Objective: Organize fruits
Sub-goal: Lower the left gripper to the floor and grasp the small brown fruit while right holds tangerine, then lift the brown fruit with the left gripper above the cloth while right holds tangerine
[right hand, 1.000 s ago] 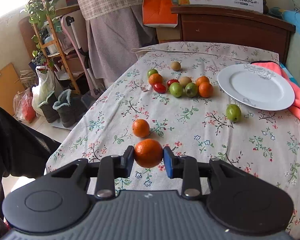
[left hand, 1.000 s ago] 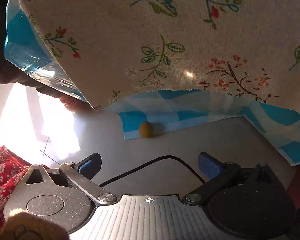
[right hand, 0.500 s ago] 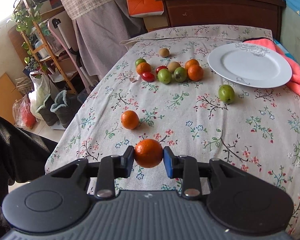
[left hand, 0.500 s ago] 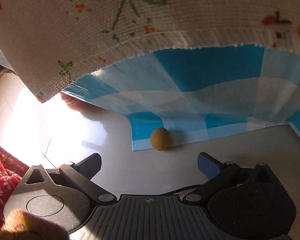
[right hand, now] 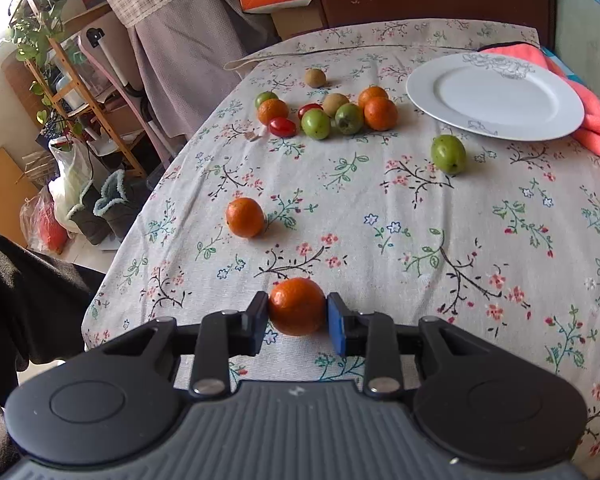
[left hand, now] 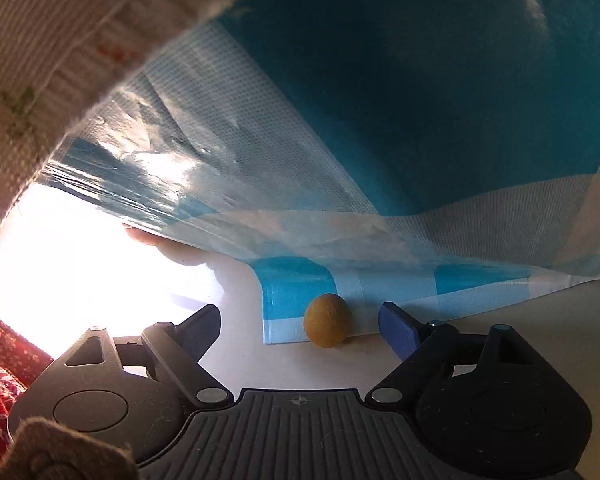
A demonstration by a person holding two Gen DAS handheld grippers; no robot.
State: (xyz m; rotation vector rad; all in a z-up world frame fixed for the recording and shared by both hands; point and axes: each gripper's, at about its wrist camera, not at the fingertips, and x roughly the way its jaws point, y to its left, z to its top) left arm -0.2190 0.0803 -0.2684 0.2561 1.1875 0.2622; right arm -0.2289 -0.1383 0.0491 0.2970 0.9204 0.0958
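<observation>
In the left wrist view a small yellow-brown fruit (left hand: 326, 321) lies on the pale floor at the hem of a blue checked cloth (left hand: 380, 160). My left gripper (left hand: 300, 322) is open, low over the floor, with the fruit between and just beyond its fingertips. My right gripper (right hand: 297, 322) is shut on an orange (right hand: 296, 306) above the near edge of the floral tablecloth (right hand: 380, 208). Another orange (right hand: 244, 217) lies alone ahead. A cluster of oranges, green fruits and red tomatoes (right hand: 324, 116) sits further back. A lone green fruit (right hand: 448, 154) lies near a white plate (right hand: 494, 96).
A floral cloth edge (left hand: 52, 60) hangs at the left view's upper left; red patterned fabric (left hand: 0, 360) is at its lower left. A pink towel (right hand: 592, 120) lies under the plate's right side. A wooden shelf with plants (right hand: 60, 72) and bags stand left of the table.
The left gripper has moved down and closer to the fruit on the floor, under the hanging cloths. The right gripper has moved forward over the table, still holding the orange.
</observation>
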